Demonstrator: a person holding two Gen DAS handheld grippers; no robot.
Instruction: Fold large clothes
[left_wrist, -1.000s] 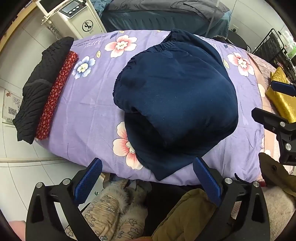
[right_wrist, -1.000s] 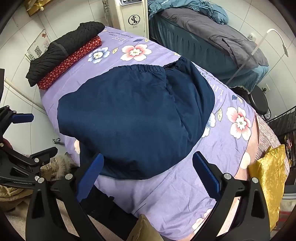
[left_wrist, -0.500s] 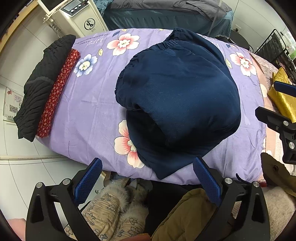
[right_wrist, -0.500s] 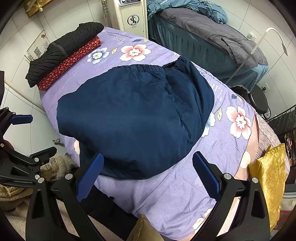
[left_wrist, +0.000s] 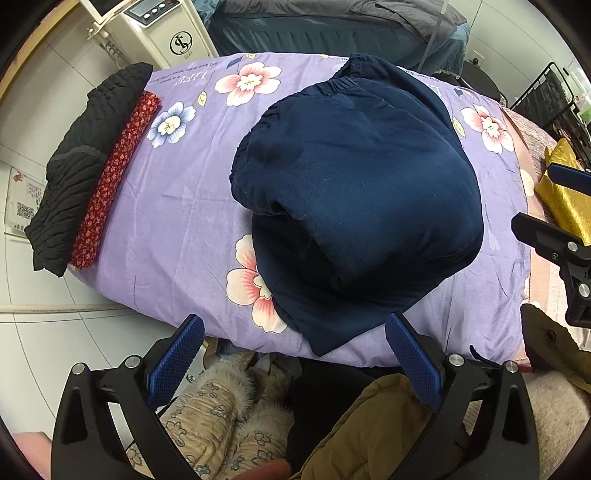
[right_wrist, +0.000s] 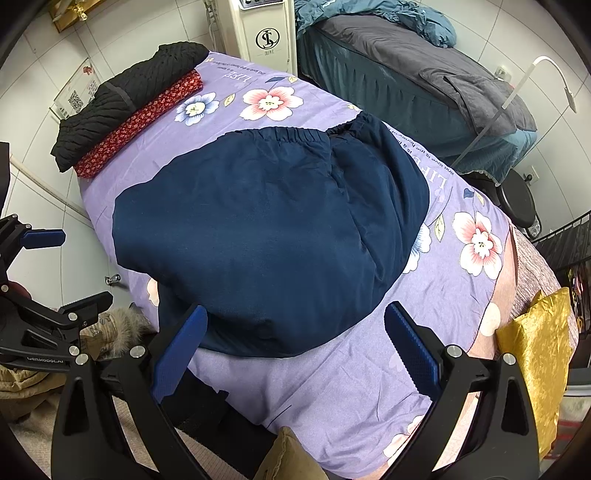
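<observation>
A navy blue garment (left_wrist: 354, 199) with an elastic waistband lies folded over on the purple floral sheet (left_wrist: 177, 221); it also shows in the right wrist view (right_wrist: 266, 236). Its near corner hangs over the table's front edge. My left gripper (left_wrist: 295, 354) is open and empty, held off the table's near edge below the garment's corner. My right gripper (right_wrist: 295, 347) is open and empty, its left fingertip over the garment's near edge. Each gripper appears at the edge of the other's view.
A folded black garment (left_wrist: 85, 155) and a red patterned one (left_wrist: 114, 173) lie along the table's left end. A gold cloth (right_wrist: 535, 354) lies at the right. More clothes (left_wrist: 221, 413) are piled below the front edge. A white machine (right_wrist: 266, 33) and a grey bed (right_wrist: 424, 74) stand behind.
Both grippers stay open and empty. The left wrist view has shifted slightly, so the table sits a little higher and nearer. The garment has not moved.
</observation>
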